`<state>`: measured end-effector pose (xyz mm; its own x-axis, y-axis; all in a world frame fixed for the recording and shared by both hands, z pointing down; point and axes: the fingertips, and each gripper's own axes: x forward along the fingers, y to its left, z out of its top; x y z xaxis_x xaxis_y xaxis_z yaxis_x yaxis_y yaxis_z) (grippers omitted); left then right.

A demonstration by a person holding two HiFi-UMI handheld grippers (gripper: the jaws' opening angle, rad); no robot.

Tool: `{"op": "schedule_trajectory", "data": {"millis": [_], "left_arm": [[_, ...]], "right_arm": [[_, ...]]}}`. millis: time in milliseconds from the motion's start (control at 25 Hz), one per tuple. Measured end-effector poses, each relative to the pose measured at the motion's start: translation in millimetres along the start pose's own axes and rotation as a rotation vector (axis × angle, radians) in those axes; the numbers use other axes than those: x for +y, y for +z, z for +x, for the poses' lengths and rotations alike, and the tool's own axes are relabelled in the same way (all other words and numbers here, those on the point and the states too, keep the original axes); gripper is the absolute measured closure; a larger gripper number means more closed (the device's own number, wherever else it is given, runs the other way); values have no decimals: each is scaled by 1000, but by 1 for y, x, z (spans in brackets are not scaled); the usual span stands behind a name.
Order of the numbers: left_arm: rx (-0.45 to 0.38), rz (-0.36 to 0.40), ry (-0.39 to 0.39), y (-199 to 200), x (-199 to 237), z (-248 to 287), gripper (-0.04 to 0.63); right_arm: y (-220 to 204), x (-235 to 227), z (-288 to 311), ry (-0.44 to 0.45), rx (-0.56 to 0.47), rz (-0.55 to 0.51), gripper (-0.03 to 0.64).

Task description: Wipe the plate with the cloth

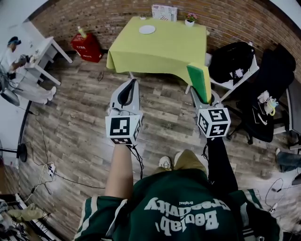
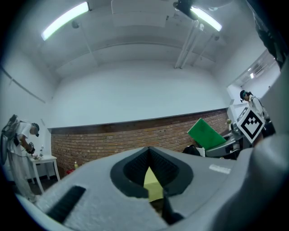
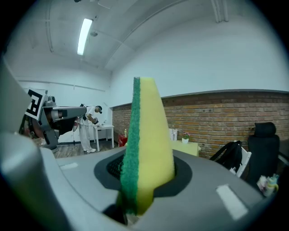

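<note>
A small white plate (image 1: 147,29) lies at the far side of a table with a yellow-green cover (image 1: 160,49), well ahead of both grippers. My right gripper (image 1: 202,97) is shut on a yellow sponge with a green scouring face (image 1: 199,81), which stands upright between its jaws (image 3: 146,135). My left gripper (image 1: 133,83) is held level with it, to the left, shut with nothing in it. In the left gripper view the jaw tips meet and a sliver of the table shows through the gap behind them. Both grippers hang over the wooden floor, short of the table.
A red box (image 1: 87,47) stands left of the table. A flower pot (image 1: 190,19) and a printed card (image 1: 164,12) sit at its far edge. Black chairs with bags (image 1: 235,61) crowd the right. A person works at a white side table (image 1: 44,52). Cables (image 1: 49,169) trail on the floor.
</note>
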<state>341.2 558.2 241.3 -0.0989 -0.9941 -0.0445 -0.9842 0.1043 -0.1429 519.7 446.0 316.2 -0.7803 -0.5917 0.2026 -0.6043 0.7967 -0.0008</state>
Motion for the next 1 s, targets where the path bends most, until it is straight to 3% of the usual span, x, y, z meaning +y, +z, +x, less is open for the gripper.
{"op": "schedule_trajectory", "data": {"millis": [480, 1000], "left_arm": [[18, 9, 44, -14, 18, 29, 589], [3, 12, 80, -13, 44, 120, 588]], "right_arm": [[5, -13, 44, 56, -3, -12, 489], [32, -57, 135, 110, -7, -39, 488]]}}
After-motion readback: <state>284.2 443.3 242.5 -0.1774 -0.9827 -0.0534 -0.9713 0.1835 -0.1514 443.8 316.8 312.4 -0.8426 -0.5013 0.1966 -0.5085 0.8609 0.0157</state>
